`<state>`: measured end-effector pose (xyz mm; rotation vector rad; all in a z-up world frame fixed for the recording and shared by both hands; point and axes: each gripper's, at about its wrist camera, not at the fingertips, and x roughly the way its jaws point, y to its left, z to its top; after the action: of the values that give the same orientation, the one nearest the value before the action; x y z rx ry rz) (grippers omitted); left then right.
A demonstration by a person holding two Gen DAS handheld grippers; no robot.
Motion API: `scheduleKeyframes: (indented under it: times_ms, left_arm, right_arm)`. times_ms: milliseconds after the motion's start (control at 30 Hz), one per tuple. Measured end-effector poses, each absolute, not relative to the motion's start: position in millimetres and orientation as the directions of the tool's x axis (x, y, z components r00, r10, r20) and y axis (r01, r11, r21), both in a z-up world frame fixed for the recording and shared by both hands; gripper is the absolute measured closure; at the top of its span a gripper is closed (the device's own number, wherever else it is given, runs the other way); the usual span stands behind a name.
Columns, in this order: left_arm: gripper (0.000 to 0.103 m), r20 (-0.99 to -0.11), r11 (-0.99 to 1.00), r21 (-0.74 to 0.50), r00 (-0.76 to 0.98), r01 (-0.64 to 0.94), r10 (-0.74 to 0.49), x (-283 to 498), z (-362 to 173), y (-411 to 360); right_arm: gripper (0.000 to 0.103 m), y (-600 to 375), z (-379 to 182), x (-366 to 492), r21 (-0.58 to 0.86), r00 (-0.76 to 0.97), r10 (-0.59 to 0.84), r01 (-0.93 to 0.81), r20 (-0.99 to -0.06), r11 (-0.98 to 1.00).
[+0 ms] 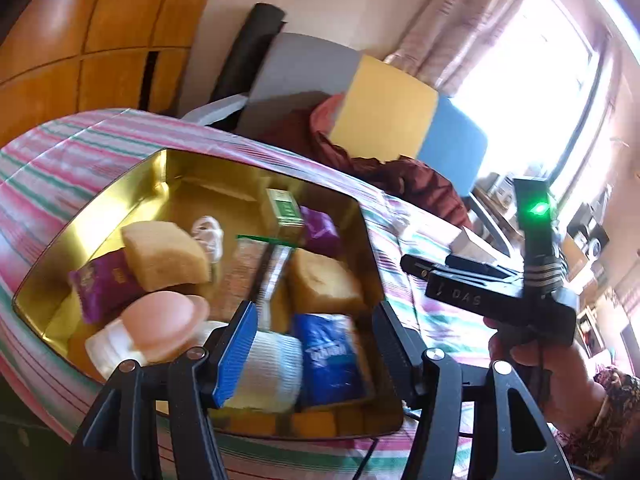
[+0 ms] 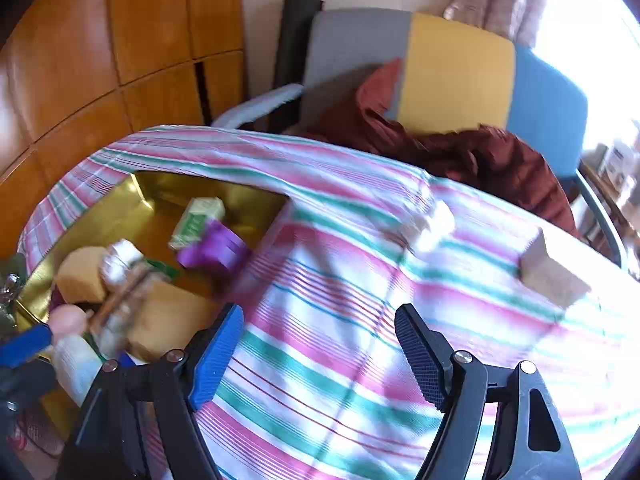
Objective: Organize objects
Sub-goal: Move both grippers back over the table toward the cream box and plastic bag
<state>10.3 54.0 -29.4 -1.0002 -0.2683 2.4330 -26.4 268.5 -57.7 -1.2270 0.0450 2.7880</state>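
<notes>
Striped worktop is seen beneath both grippers, left gripper and right gripper; jaws are spread wide, nothing gripped; labels are blurred.

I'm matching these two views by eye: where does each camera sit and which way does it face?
Left wrist: on the left gripper, looking down into the gold tin; the person's right hand with the right gripper shows.
Right wrist: on the right gripper, fingers open over the striped cloth, facing a wooden block.
Shared: tin, cloth, chair.
</notes>
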Motion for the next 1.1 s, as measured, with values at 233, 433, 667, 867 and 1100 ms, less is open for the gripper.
scheduleKeyframes:
  times_ms: [233,433,667,867,1100]
  left_arm:
    - [0.042,-0.608,-0.827,-0.349,-0.565,-0.440,0.557,25.5,-27.9,77.2]
    - [0.042,-0.620,-0.813,-0.330,-0.539,-0.481,0.570,34.3,-27.4,95.8]
    - [0.042,-0.638,-0.800,-0.293,-0.517,-0.523,0.571,37.5,-21.7,116.6]
    - [0.042,-0.662,-0.801,-0.246,-0.509,-0.546,0.550,39.8,-17.2,130.8]
    - [0.042,-0.679,-0.796,-0.234,-0.492,-0.558,0.544,37.6,-16.9,144.9]
  right_arm:
    - [0.018,319.6,-82.5,2.9,0.014,-0.630,0.112,-0.191,-0.768,-0.981]
    - [0.018,389.2,-83.3,11.0,-0.020,-0.608,0.211,-0.304,-0.765,-0.952]
    - [0.015,482.9,-66.0,-0.9,-0.004,-0.603,0.294,-0.434,-0.742,-0.901]
    - [0.014,536.4,-67.2,-26.1,0.051,-0.595,0.271,-0.467,-0.757,-0.883]
    - [0.014,522.6,-77.4,-25.0,0.235,-0.662,0.035,-0.314,-0.749,-0.920]
